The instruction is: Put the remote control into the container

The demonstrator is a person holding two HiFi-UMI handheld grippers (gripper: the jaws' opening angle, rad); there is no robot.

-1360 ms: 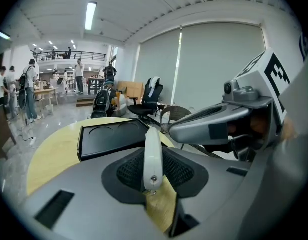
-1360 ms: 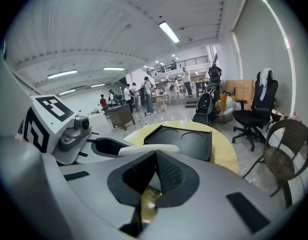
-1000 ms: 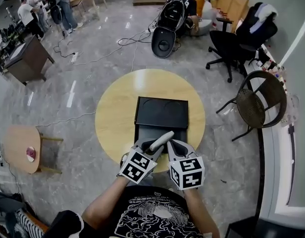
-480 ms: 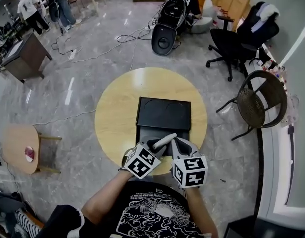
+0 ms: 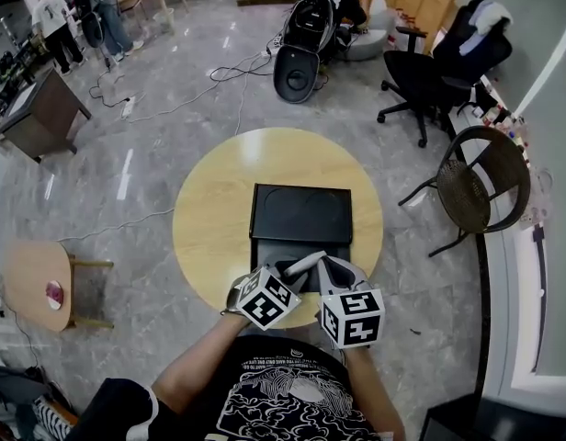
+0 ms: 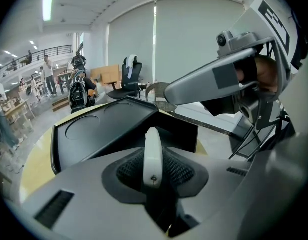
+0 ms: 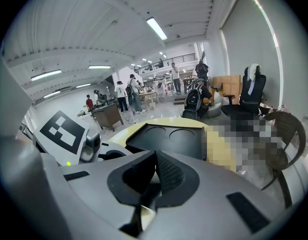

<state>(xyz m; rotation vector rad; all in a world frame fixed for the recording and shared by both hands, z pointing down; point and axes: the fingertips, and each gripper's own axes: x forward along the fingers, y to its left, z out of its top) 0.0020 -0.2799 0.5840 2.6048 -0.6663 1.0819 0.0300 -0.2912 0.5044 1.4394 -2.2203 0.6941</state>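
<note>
The left gripper (image 5: 285, 271) is pinching the white remote control (image 5: 308, 261) between its jaws. In the left gripper view the remote is standing edge-on between the dark ribbed pads. It is hanging over the near part of the black container (image 5: 265, 246), which is sitting in the middle of the round yellow table (image 5: 209, 219). Whether the remote is touching the container cannot be told. The far part of the container is showing a flat black panel (image 5: 299, 211) with two round recesses.

The right gripper (image 5: 331, 269) is hovering just beside the left one, on the remote's right. Its jaws are pressing together with nothing between them. In the left gripper view its grey body is crossing the upper right, above the remote's far end.

Around the table, a wicker chair (image 5: 471, 191) is standing to the right and a black office chair (image 5: 421, 81) farther back. An open black case (image 5: 306, 39) is resting beyond the table, with cables (image 5: 200, 95) trailing across the grey floor. A small round side table (image 5: 30, 278) is standing well apart at the left, and a dark desk (image 5: 39, 108) is sitting near several people (image 5: 53, 12) at the upper left.
</note>
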